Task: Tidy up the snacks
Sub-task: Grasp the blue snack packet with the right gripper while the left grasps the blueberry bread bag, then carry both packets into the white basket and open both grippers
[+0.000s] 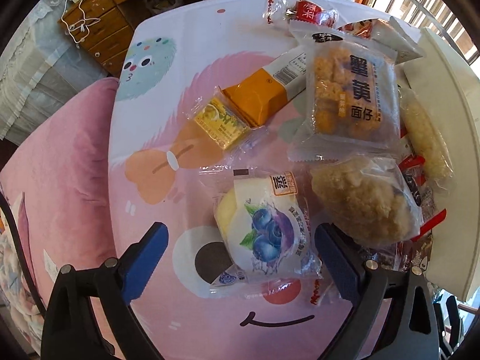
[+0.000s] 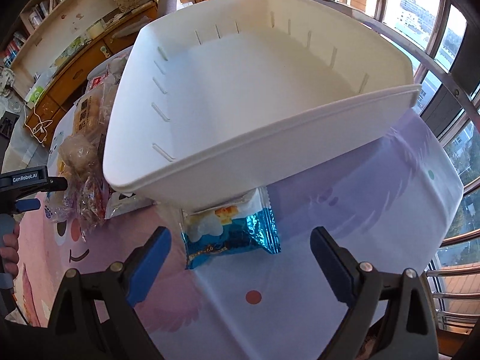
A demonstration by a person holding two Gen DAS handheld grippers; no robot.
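From the left wrist, the left gripper (image 1: 240, 258) hangs spread over a blueberry bun (image 1: 261, 234) on the cartoon tablecloth (image 1: 150, 120), snack packets (image 1: 348, 90) piled to its right. From the right wrist, the right gripper (image 2: 240, 258) is spread near a blue packet (image 2: 231, 234) tucked under the white bin (image 2: 255, 138); bare cloth lies right, toward the table edge and window (image 2: 435, 15).

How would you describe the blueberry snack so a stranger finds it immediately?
On the pink cartoon tablecloth, look between the open left gripper. There lies a round white cake in a clear wrapper; it alone shows printed blueberries.
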